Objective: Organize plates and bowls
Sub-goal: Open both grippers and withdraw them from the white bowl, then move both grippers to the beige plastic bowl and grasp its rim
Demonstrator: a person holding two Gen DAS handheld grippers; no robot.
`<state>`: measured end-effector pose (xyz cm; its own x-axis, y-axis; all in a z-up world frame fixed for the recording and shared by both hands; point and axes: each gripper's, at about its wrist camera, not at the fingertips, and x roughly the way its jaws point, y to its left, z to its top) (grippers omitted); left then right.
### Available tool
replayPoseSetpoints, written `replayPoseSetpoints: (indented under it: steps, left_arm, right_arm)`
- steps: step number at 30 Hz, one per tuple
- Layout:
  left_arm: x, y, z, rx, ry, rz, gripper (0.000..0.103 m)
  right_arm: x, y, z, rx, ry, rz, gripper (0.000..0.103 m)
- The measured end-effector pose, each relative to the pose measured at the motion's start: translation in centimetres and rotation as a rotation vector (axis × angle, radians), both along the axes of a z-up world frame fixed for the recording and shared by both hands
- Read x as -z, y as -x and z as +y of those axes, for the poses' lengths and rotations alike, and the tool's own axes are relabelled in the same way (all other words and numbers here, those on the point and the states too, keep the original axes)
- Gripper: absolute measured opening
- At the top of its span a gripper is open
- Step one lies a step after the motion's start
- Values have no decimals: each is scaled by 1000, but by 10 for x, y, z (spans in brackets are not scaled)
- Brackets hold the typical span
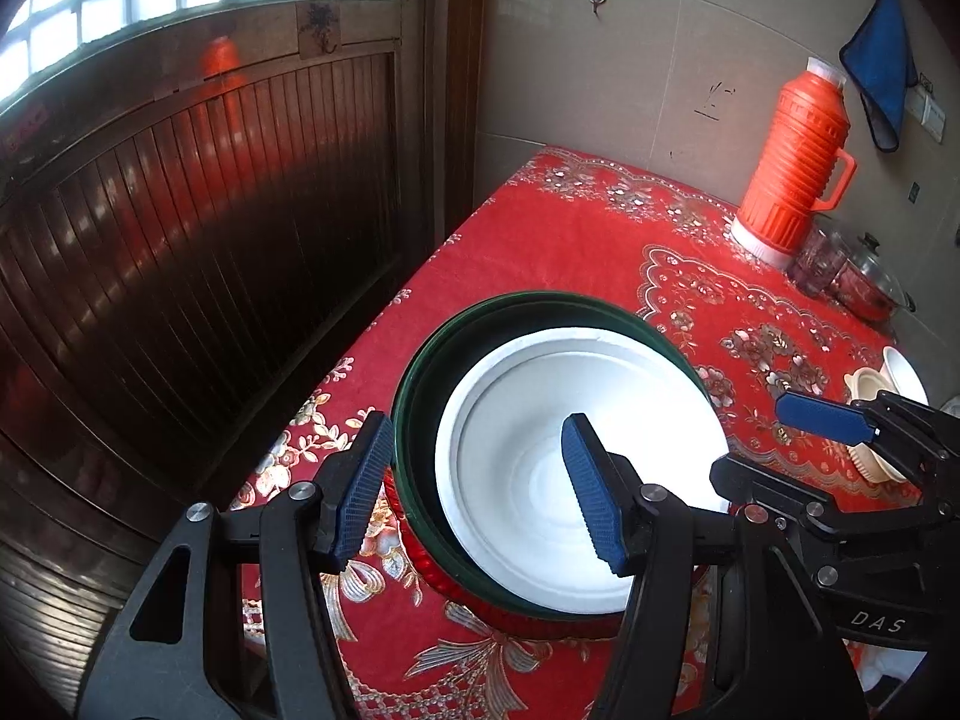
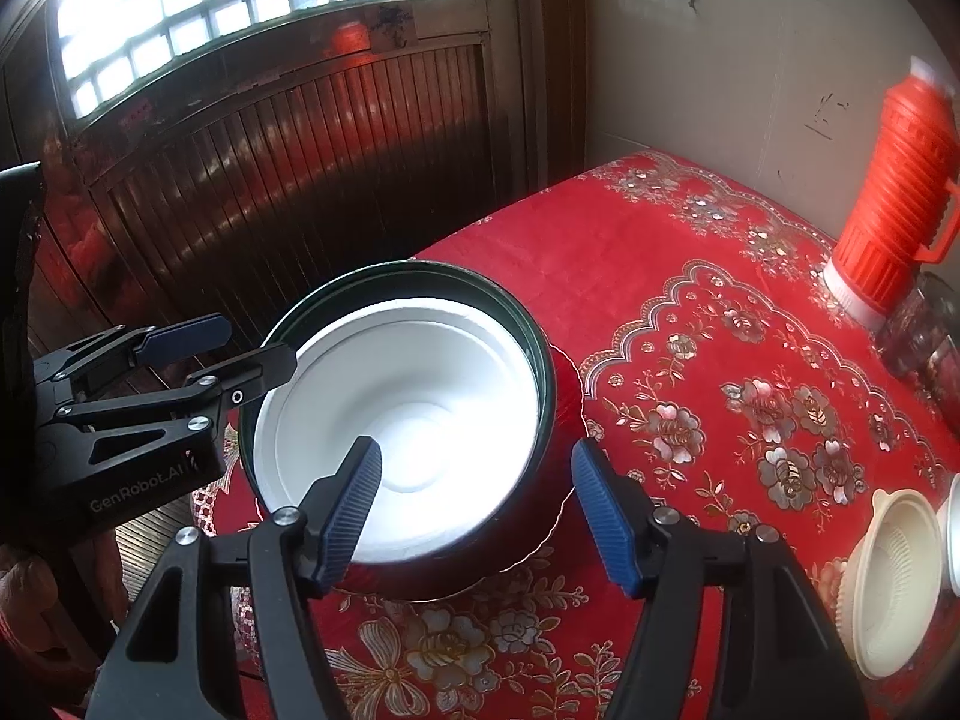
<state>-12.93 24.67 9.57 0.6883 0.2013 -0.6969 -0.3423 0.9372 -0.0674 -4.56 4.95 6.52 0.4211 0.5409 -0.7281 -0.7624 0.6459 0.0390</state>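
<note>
Both grippers, L [image 1: 474, 492] & R [image 2: 477, 516], were spread wide, straddling the green bowl [image 1: 420, 372] w/ white plate [image 1: 576, 456] inside. I judged I should pinch opposite rims evenly and lift level.

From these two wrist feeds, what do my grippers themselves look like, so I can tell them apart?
Both look alike: black linkage frames with silver pivot bolts and ribbed blue finger pads. The left gripper shows "GenRobot.AI" lettering on its body in the right wrist view; the right gripper shows "DAS" lettering in the left wrist view. No cables or sleeves visible.

An orange thermos [image 1: 793, 156] stands at the far edge of the red flowered tablecloth [image 1: 576, 228], beside a glass-lidded pot [image 1: 873, 285], with a blue cloth [image 1: 882, 69] hanging on the wall above.
</note>
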Motion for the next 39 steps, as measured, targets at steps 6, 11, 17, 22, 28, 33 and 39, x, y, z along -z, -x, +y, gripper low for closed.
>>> replayPoseSetpoints:
  steps: [6, 11, 17, 22, 28, 33, 39]
  left_arm:
    - [-3, -6, -10, 19, -2, -13, 59]
    - [-4, -13, -21, 41, -2, -10, 59]
    - [-5, -24, -40, 82, -10, -12, 59]
    - [-6, -35, -59, 126, -12, -14, 59]
    - [-5, -51, -85, 185, -9, -5, 59]
    - [-5, -62, -112, 243, -19, -3, 59]
    - [-2, -77, -145, 316, -17, 12, 59]
  right_arm:
    - [-2, -3, -12, 22, -22, 9, 72]
    - [-1, -5, -22, 45, -34, 18, 73]
    - [-3, -9, -43, 86, -59, 27, 74]
    - [-5, -15, -66, 141, -75, 30, 76]
    - [-5, -21, -100, 212, -82, 35, 76]
    - [-8, -24, -131, 272, -93, 31, 76]
    - [-8, -28, -169, 349, -101, 29, 78]
